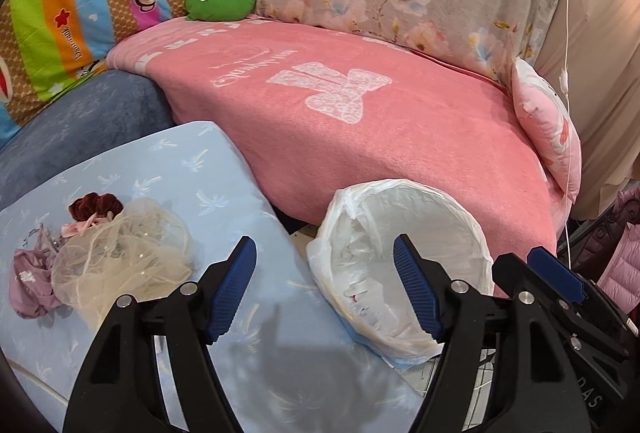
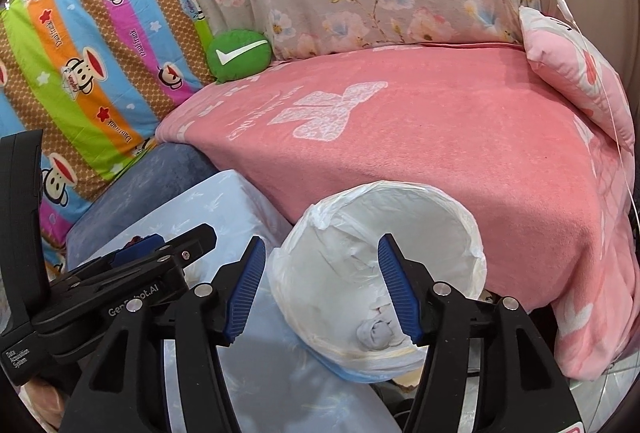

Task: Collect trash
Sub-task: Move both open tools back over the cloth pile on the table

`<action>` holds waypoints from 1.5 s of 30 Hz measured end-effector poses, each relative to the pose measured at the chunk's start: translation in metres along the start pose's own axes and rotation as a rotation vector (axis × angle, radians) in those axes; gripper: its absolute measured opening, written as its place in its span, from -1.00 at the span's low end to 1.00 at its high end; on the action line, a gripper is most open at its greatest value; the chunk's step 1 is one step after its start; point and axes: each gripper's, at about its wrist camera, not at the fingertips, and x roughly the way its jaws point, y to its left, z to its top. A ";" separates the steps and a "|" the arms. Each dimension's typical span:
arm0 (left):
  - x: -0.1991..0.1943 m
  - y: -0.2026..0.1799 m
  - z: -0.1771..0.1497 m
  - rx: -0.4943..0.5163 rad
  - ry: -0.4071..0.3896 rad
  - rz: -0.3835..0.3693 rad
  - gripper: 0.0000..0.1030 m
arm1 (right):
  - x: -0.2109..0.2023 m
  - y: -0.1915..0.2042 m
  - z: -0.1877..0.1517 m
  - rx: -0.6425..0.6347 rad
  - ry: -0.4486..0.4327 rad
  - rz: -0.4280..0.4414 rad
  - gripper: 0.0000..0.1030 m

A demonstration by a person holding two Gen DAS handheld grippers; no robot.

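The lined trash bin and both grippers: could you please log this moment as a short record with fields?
bin: trash bin with white plastic liner, between pink blanket and light blue pillow
bin contents: crumpled white paper, one wad near the front rim
left gripper: open, nothing between the pads
right gripper: open, over the bin's mouth, empty
on pillow: cream mesh bundle, dark red scrunchie

"GenRobot.AI", "Data Acquisition System" on left gripper (image 2: 136,249); "Paul Frank" on striped sheet (image 2: 100,45).
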 end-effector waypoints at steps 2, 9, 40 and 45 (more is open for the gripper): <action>-0.004 0.006 -0.002 -0.011 -0.004 0.011 0.32 | -0.001 0.006 -0.002 -0.009 0.003 0.006 0.13; -0.013 0.036 -0.012 -0.070 0.003 0.048 0.34 | -0.003 0.028 -0.007 -0.050 0.020 0.030 0.15; -0.050 0.214 -0.057 -0.313 0.020 0.347 0.75 | 0.057 0.195 -0.046 -0.287 0.167 0.185 0.35; -0.048 0.236 -0.061 -0.352 0.035 0.365 0.76 | 0.071 0.213 -0.049 -0.292 0.185 0.198 0.39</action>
